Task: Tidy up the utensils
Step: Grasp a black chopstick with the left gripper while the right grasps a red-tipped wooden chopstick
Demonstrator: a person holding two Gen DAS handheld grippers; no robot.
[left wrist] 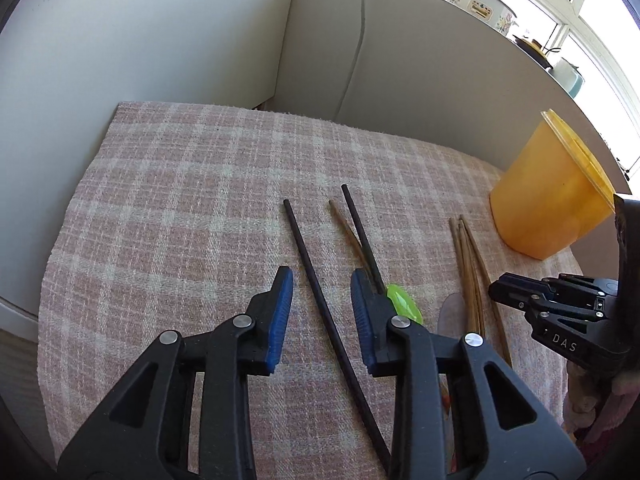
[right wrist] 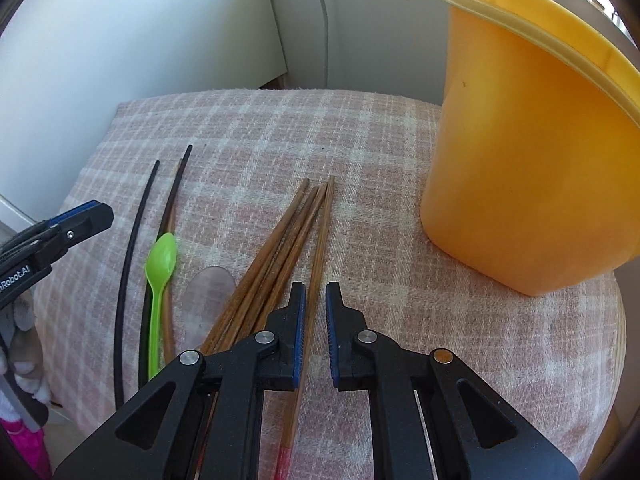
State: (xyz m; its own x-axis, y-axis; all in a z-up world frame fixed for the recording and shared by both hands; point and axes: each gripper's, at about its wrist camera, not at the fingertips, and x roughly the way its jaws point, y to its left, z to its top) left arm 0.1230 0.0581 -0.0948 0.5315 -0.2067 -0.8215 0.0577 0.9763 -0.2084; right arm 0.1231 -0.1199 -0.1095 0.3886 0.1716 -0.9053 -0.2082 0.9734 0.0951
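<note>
The left tool (left wrist: 322, 278) sits wide open over the tabletop (left wrist: 180, 200), which is covered in a pink-and-white plaid cloth, and one black chopstick (left wrist: 320, 300) runs up through the gap between its blue-padded fingers without either pad touching it. So it's got hold of nothing.

The utensils are all lying flat on the cloth, roughly parallel, pointing away from the cameras. Counting from the right wrist view: two thin black chopsticks, the second black chopstick (right wrist: 168, 216) just beside a lone brown chopstick (right wrist: 170, 320) – those two cross near their far ends. Then one bright green plastic spoon (right wrist: 160, 272), bowl end facing away, lying right against that pair. One pale, translucent spoon (right wrist: 210, 292) is next to it, hard to make out against the cloth. After that comes a bundle of four brown wooden chopsticks (right wrist: 288, 236) fanned out a bit at the tips, with at least one showing a red end near the camera.

One yellow plastic container (right wrist: 520, 160) stands upright to the right of the bundle, with a paler rim at the top.

The right tool (right wrist: 316, 292) is open only a narrow slot – the rightmost wooden chopstick passes beneath that gap, and the tool grips nothing.
</note>
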